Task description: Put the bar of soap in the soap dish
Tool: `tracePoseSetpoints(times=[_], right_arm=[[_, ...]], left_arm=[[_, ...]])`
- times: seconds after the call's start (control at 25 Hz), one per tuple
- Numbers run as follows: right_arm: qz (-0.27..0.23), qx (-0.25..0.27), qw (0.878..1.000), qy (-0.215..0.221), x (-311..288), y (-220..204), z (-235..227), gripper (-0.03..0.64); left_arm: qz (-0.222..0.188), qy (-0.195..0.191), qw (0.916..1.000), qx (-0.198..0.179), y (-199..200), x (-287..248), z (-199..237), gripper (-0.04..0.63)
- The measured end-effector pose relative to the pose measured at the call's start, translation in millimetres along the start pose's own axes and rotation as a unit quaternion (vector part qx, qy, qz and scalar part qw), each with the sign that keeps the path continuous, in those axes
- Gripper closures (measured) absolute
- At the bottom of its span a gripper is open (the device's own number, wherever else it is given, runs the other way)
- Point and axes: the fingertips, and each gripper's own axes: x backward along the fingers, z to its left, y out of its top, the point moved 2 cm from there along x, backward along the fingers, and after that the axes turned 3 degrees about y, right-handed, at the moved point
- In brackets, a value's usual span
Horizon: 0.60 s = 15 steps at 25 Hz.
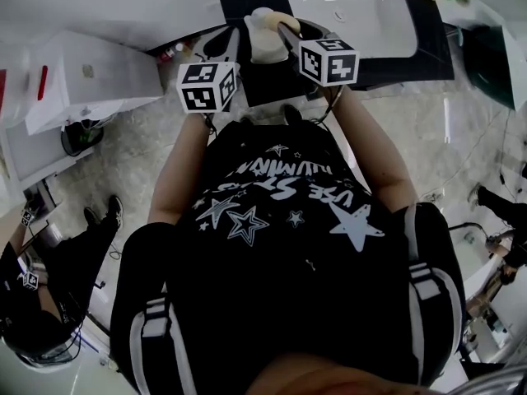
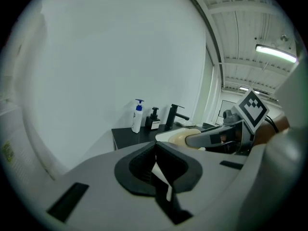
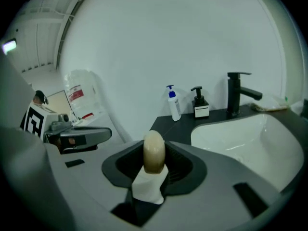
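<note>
A cream oval bar of soap (image 3: 154,150) stands on edge between the jaws of my right gripper (image 3: 154,163), which is shut on it; white wrapping (image 3: 149,186) hangs below the bar. From the head view the soap (image 1: 268,30) is held over the near edge of the black counter, with the right gripper (image 1: 286,33) beside it. My left gripper (image 1: 219,48) hovers just left of the soap, apart from it. Its jaws are shut in the left gripper view (image 2: 160,171), with a thin white sliver showing between the pads. I cannot pick out a soap dish.
A white basin (image 3: 240,134) is set in a black counter (image 3: 166,126). Behind it stand a black faucet (image 3: 237,93), a black dispenser (image 3: 199,106) and a blue-capped pump bottle (image 3: 173,105). A white cabinet (image 1: 90,76) is at the left. Another person (image 1: 49,278) stands at the lower left.
</note>
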Motion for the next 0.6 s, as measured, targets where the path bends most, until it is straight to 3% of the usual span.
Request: tracePoseSetpoints(times=[0.36, 0.6], right_arm=[[0.054, 0.166, 0.984, -0.023, -14, 0, 12, 0.489], [0.09, 0.282, 0.954, -0.036, -19, -5, 21, 0.488]], left_arm=[[0.011, -0.017, 0.9998, -0.004, -6, -5, 5, 0.583], [0.013, -0.024, 0.9996, -0.003, -6, -8, 8, 0.583]])
